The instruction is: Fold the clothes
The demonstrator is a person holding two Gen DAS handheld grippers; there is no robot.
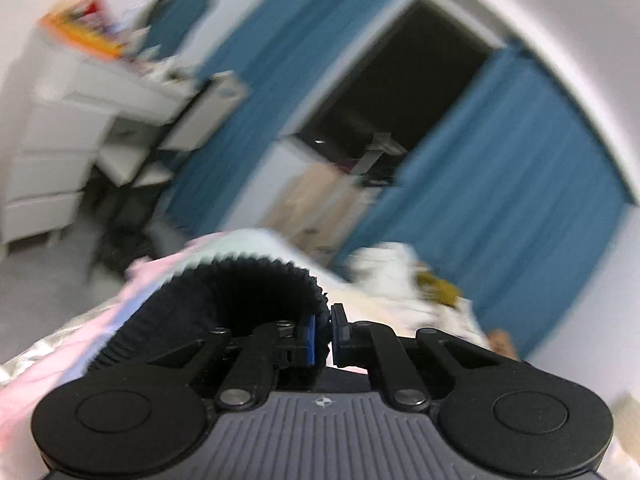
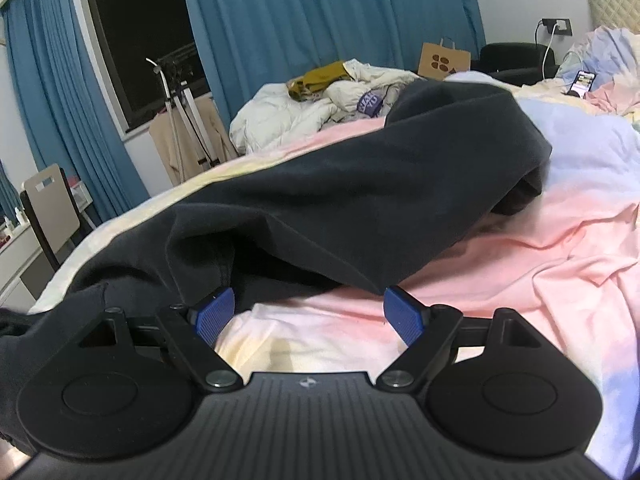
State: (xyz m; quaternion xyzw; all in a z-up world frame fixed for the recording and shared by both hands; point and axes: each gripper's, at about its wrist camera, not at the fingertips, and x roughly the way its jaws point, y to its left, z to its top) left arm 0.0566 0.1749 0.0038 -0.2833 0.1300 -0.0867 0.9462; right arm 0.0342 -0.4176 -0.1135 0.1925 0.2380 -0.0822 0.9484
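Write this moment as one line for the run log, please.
left gripper: shut on black garment | right gripper: open, at garment edge | bed sheet: underneath

Even indoor light filled the room, and the window [image 2: 136,40] was black. The left wrist view was heavily smeared by motion blur, only the gripper [image 1: 323,334] sharp. The right wrist view was crisp, with fisheye bending the curtains [image 2: 320,16] and dark corners.
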